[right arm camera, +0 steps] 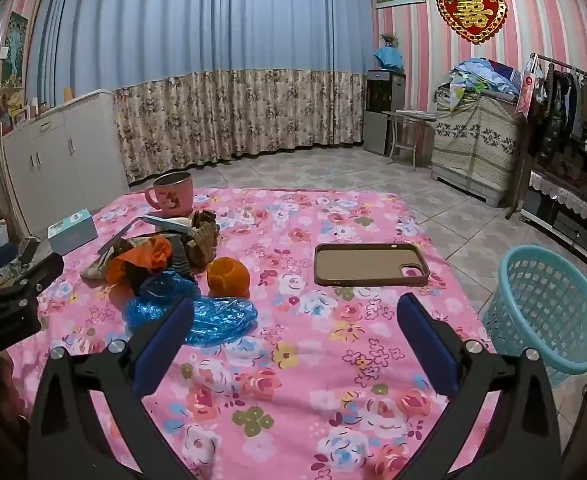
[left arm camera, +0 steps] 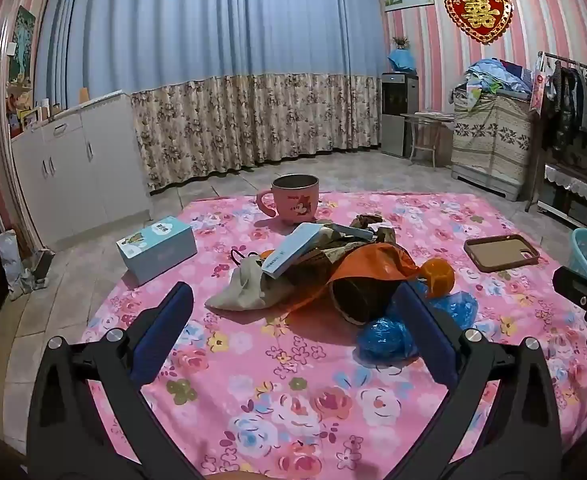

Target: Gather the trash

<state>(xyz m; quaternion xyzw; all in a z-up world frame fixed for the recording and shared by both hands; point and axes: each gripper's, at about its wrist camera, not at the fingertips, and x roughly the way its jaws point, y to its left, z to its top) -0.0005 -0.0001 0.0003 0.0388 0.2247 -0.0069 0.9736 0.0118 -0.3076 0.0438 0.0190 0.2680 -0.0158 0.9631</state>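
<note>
A trash pile lies mid-table on the pink floral cloth (left arm camera: 277, 392): an orange plastic bag (left arm camera: 369, 264) over a dark cup, crumpled blue plastic (left arm camera: 389, 338), orange peel (left arm camera: 439, 276), a beige pouch (left arm camera: 245, 290) and a flat white-blue box (left arm camera: 293, 250). My left gripper (left arm camera: 299, 300) is open and empty, just short of the pile. My right gripper (right arm camera: 295, 312) is open and empty above the cloth; the blue plastic (right arm camera: 213, 320) lies by its left finger, the orange peel (right arm camera: 228, 277) beyond. A light-blue mesh basket (right arm camera: 549, 312) stands off the table's right edge.
A pink mug (left arm camera: 295, 200) stands at the far side and a blue tissue box (left arm camera: 157, 248) at the left edge. A brown phone case (right arm camera: 371, 265) lies at the right. White cabinets, curtains and a clothes rack ring the tiled floor.
</note>
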